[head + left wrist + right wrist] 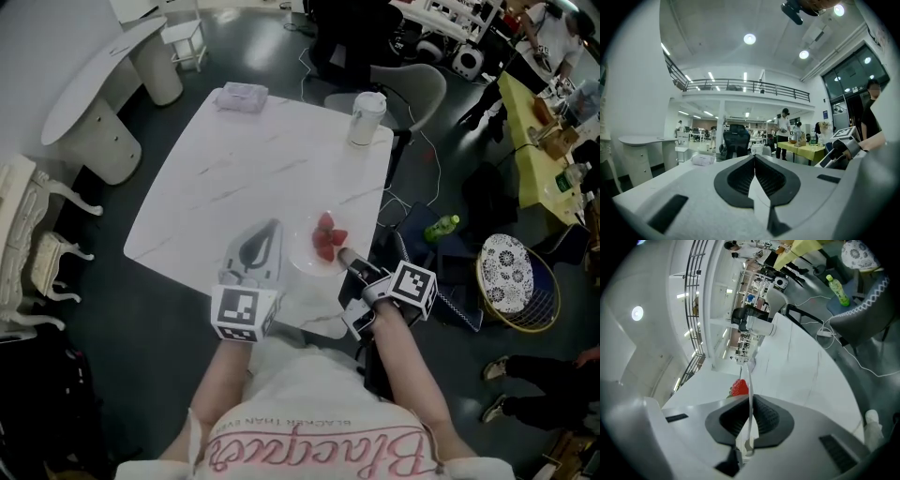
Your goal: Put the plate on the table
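Currently plate (305, 260) of strawberries (328, 236) is pinched by right gripper (345, 255) near table (244, 169) near edge; left gripper (274, 225) is closed, empty. Under one-sided grip, strawberries could be spilled.

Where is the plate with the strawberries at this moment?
In the head view, the plate is at the near right edge of the table, its rim held by the right gripper, beside the left gripper.

The plate (307, 257) has its lower-right rim hidden under the right gripper (349, 259); in the right gripper view it shows only edge-on, low in the frame's middle, with the strawberries (739, 388) half behind a jaw; the pale packet (243, 97) in the head view, upper centre, is too small to identify.
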A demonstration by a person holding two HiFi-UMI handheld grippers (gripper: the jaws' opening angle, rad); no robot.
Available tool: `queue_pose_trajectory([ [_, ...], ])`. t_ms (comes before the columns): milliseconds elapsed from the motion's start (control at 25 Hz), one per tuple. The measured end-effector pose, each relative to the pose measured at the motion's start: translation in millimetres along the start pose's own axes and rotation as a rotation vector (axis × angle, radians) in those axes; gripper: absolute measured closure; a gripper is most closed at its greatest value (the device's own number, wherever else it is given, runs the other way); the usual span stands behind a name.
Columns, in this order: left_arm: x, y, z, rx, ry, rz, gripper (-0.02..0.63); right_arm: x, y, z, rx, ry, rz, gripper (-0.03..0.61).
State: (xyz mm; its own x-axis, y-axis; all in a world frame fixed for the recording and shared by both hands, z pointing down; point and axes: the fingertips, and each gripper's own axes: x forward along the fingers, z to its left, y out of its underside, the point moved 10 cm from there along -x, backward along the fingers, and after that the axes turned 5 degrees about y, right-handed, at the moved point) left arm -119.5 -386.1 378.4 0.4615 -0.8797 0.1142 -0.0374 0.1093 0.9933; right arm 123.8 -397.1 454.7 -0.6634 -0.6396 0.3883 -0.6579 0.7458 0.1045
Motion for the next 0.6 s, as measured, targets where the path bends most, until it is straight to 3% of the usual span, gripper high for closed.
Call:
queue_pose_trajectory([
  [600,78,44,61,-0.082,0.061,0.148,0.607,111,-50,-48,-0.040,0.168,0.076,0.561],
])
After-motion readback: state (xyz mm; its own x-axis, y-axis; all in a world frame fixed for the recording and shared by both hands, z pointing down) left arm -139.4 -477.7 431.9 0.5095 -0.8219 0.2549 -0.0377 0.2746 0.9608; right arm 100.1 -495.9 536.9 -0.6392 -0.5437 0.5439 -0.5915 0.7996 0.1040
